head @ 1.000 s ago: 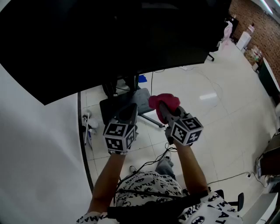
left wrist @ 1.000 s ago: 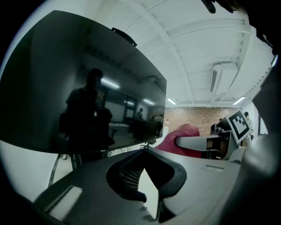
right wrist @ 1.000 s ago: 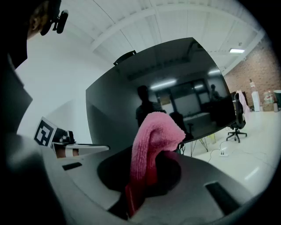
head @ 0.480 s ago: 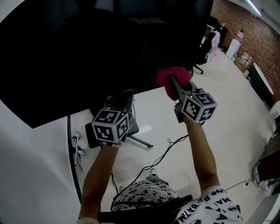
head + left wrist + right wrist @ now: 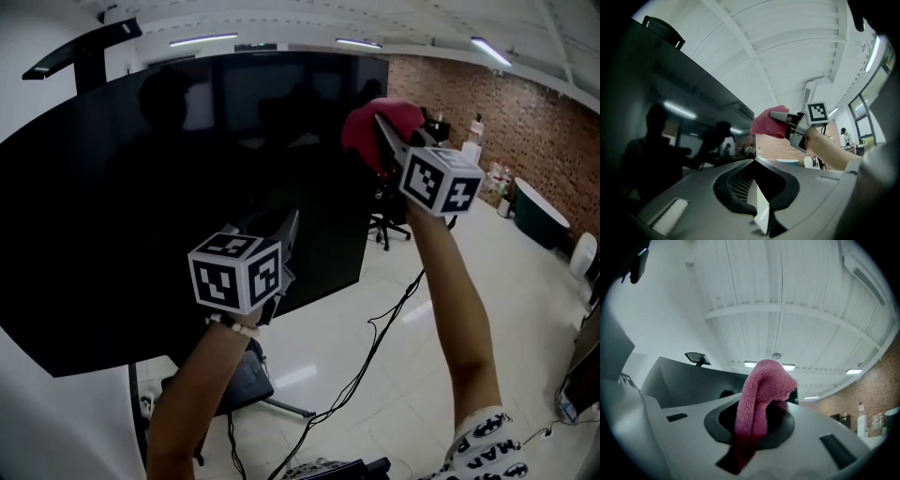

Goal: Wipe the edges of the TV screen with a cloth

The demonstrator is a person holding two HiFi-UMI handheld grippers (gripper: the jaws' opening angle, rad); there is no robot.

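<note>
Here the right gripper (image 5: 382, 131) pinches the cloth (image 5: 364, 133), high by the upper right corner of the TV (image 5: 141, 216), probably to start on that edge; contact unclear; the left gripper (image 5: 287, 225), jaws together and empty, hangs lower before the screen, probably just out of the way.

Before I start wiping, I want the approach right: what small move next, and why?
Probably ease the right hand-held gripper forward until the pink cloth touches the upper right edge of the TV screen: the cloth is clamped in it, raised near that corner, contact not evident.
</note>
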